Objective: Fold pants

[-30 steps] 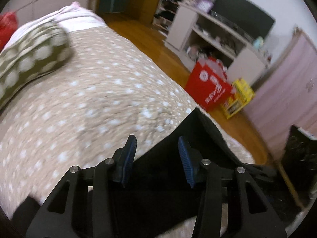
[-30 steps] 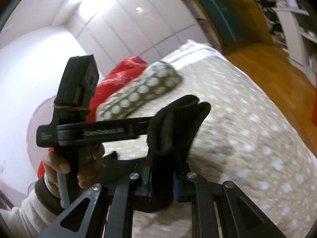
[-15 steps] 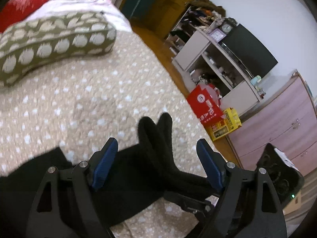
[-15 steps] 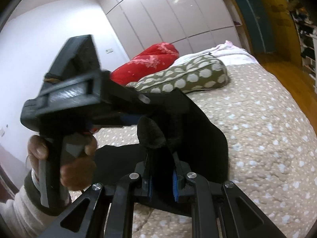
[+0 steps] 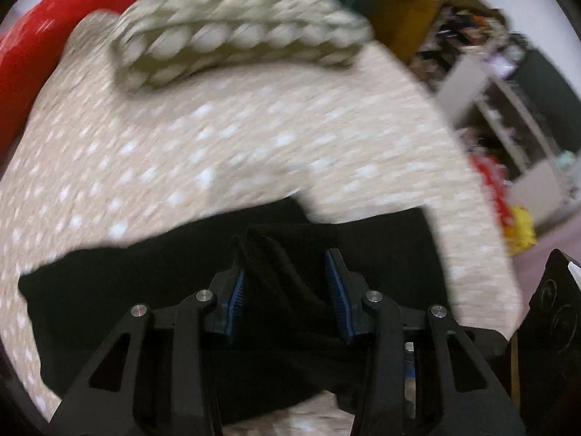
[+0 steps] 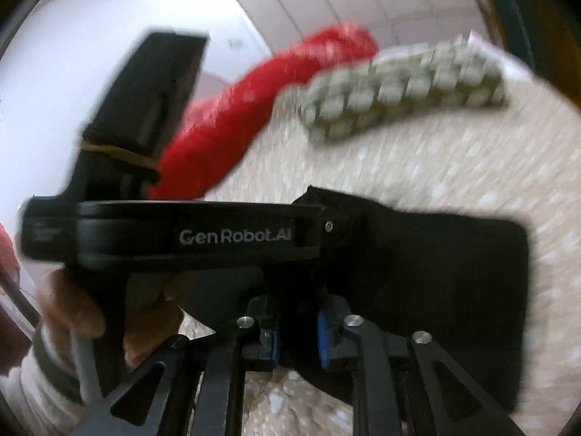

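The black pants (image 5: 109, 283) lie spread on the beige spotted bedspread (image 5: 218, 138). My left gripper (image 5: 288, 287) is open, its blue pads either side of a raised fold of the pants' edge without pinching it. My right gripper (image 6: 296, 330) is shut on a bunched edge of the pants (image 6: 435, 272), close beside the left gripper's body (image 6: 174, 236), which crosses the right wrist view with the hand that holds it.
A green spotted pillow (image 5: 236, 40) and a red pillow (image 5: 32, 54) lie at the head of the bed. White shelves (image 5: 508, 116) and a red bag (image 5: 490, 181) stand off the bed's right edge. A white wardrobe (image 6: 326, 0) is behind.
My left gripper has closed in from wide open around the raised fold and swung toward the pillows. My right gripper has kept its hold and moved lower with the pants.
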`<state>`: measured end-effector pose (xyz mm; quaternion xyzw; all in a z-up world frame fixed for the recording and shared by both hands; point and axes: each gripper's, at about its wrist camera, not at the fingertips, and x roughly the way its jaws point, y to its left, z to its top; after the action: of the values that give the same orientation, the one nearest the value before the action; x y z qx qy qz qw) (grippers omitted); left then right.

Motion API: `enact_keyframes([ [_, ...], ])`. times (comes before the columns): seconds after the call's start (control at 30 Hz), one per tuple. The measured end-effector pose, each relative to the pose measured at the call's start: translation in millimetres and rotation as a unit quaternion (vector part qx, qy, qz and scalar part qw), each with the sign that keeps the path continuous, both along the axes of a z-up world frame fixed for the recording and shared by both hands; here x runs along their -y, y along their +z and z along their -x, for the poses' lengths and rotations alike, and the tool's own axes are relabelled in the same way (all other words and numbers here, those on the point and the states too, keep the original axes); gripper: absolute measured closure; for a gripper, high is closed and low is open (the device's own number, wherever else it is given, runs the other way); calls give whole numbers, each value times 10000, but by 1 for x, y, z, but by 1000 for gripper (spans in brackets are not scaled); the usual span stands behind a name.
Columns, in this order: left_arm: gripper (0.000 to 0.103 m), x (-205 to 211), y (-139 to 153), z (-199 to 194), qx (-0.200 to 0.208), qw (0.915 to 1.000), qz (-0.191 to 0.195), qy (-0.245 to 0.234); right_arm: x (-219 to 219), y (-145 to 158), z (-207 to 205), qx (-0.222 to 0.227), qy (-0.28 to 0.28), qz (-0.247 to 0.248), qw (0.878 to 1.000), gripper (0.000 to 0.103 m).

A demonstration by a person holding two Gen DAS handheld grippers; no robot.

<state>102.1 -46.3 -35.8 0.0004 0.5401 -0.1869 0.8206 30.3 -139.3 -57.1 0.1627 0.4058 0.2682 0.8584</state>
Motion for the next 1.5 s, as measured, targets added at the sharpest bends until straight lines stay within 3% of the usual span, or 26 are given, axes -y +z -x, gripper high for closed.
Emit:
enact_keyframes([
  [0.07,63,-9,-15,1,-114,9999,22,69,-9,-19,-9,-504,107,158,9985,83],
  [0.2,63,-32,-2,13,86,9995,148,250,27,10,17,-308,243,-125,9991,73],
  [0.27,63,-39,7,17,244,9989,130,373,56,28,29,43,-159,-74,9998,64],
  [0.33,63,-42,16,24,393,9979,223,459,87,38,29,309,-754,309,9962,64],
  [0.4,63,-41,19,29,440,9974,314,482,97,33,18,220,-953,549,9937,71],
  [0.47,63,-37,17,35,432,9972,298,524,93,25,8,120,-869,631,9941,78],
  [0.63,61,-25,-7,43,331,9970,-86,698,62,-9,-30,-102,-649,1392,9881,80],
  [0.7,60,-26,-12,45,412,9963,-118,740,61,-20,-35,-224,-700,1465,9865,80],
  [0.87,59,-26,-13,48,483,9957,-110,781,65,6,-13,-131,-612,1377,9885,80],
  [0.97,59,-26,-14,49,543,9951,-85,823,65,25,18,153,-577,1424,9880,80],
  [1.1,57,-26,-14,53,598,9945,-50,859,56,-10,38,-186,-454,1822,9820,79],
  [1.17,57,-25,-14,55,656,9939,-93,878,56,-12,41,-73,-603,1746,9828,79],
  [1.3,57,-28,-9,60,663,9928,-93,992,57,14,39,-10,-608,1549,9861,79],
  [1.5,57,-37,6,75,1018,9866,-427,1204,50,36,44,261,-754,1286,9885,74],
])
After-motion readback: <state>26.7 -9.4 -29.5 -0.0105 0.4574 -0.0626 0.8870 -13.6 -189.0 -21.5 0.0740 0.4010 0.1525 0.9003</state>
